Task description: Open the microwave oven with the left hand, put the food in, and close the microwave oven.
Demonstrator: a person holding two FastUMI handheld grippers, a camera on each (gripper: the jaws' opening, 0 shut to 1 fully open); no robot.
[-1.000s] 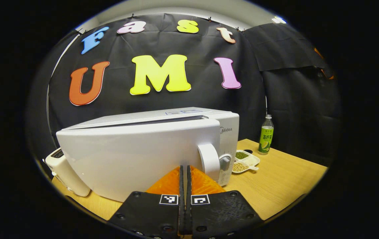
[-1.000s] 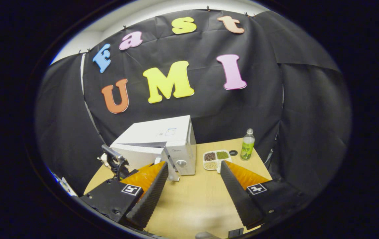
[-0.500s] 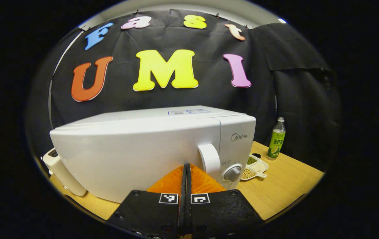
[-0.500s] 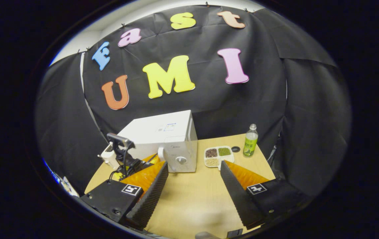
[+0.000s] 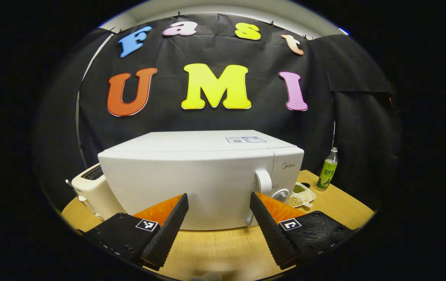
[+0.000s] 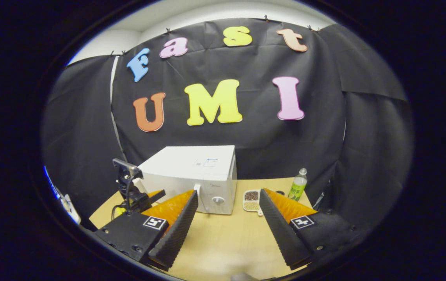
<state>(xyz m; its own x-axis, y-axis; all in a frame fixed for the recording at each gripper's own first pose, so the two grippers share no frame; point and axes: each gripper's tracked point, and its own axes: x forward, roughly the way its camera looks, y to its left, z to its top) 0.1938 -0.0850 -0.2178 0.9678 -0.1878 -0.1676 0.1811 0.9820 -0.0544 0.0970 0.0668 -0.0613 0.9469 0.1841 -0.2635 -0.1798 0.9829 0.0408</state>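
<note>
left gripper view, toaster [image 5: 90, 189] beside microwave [image 5: 191, 183]

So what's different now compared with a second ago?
The microwave door, ajar a second ago, is now shut. The left gripper, closed then, has opened and backed away. The right gripper stayed open and empty; the divided dish and bottle kept their places.

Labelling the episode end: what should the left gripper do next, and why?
Probably just back the left gripper away and stop. The microwave door, ajar a second ago, now sits flush, and the gripper is open, short of the handle, gripping nothing. What's inside can't be seen.
</note>
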